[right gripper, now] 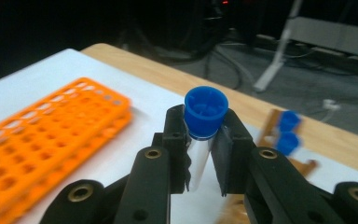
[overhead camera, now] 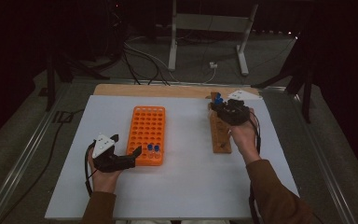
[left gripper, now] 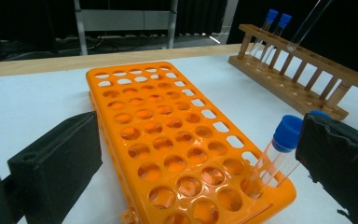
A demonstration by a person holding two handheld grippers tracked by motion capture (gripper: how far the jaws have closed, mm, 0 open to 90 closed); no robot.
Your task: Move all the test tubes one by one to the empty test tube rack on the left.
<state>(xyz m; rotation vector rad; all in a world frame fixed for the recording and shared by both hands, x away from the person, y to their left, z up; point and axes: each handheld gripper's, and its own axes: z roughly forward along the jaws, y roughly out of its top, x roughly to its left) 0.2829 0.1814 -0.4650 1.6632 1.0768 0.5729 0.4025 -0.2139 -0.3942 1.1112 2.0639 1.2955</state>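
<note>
My right gripper (overhead camera: pixel 223 106) hovers over the far end of the wooden rack (overhead camera: pixel 221 135), shut on a clear tube with a blue cap (right gripper: pixel 206 109) that it holds just below the cap. In the left gripper view this tube (left gripper: pixel 307 23) hangs tilted above the wooden rack (left gripper: pixel 303 79), beside two capped tubes (left gripper: pixel 277 18) standing in it. My left gripper (overhead camera: pixel 127 143) rests open at the near left corner of the orange rack (overhead camera: pixel 147 133), with nothing held. Two blue-capped tubes (overhead camera: pixel 153 148) stand in that rack's near right corner, and one of them (left gripper: pixel 279 149) is close to my right-hand jaw.
The white mat (overhead camera: pixel 182 186) covers a wooden tabletop (overhead camera: pixel 168 89). Most holes of the orange rack (left gripper: pixel 168 135) are vacant. Beyond the table are cables and a metal stand (overhead camera: pixel 209 28) on the floor. Bare mat lies between the two racks.
</note>
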